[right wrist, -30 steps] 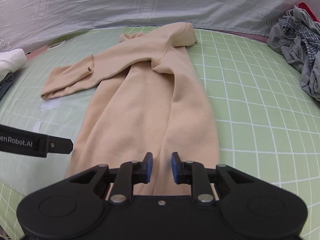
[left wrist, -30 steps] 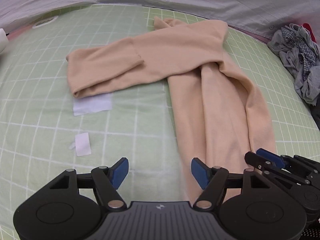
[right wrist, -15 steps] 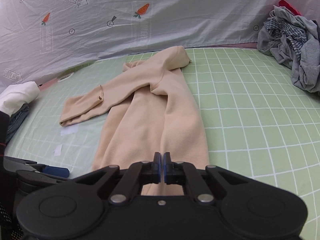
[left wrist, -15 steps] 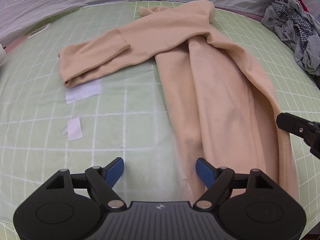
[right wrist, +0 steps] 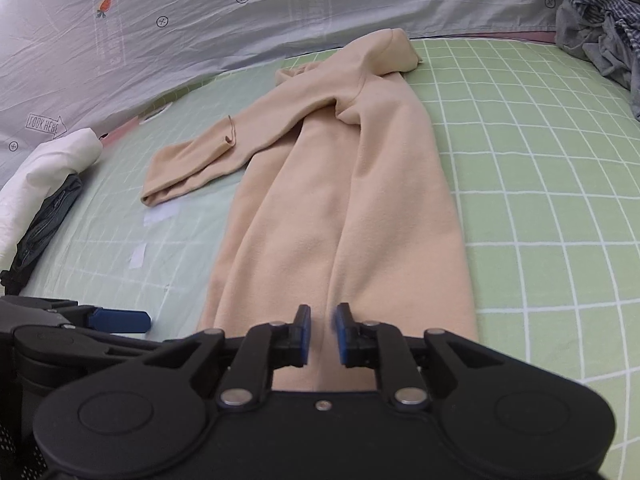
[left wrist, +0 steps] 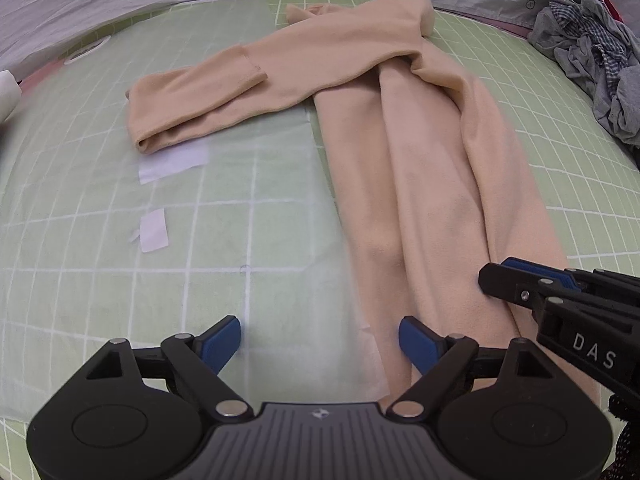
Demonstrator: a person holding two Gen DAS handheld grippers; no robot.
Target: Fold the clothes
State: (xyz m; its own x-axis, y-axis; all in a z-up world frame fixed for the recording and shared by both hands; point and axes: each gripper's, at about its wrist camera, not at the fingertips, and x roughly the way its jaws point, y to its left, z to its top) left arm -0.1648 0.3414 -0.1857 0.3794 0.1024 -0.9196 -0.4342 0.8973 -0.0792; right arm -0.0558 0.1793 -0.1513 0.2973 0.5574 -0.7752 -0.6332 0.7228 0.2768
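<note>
Where its hem ends, beige sweater (right wrist: 340, 200) between parted right hand-held gripper (right wrist: 322, 334) pads.

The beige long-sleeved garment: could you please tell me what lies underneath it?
The beige long-sleeved garment lies flat on the green white-gridded mat, with a white paper slip protruding beneath its cuff. Anything else underneath is covered.

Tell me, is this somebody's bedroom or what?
Probably a bed at home used for folding laundry. A green checked sheet covers a soft surface, a carrot-print sheet hangs behind, and a beige top lies spread out near a pile of unfolded clothes.
</note>
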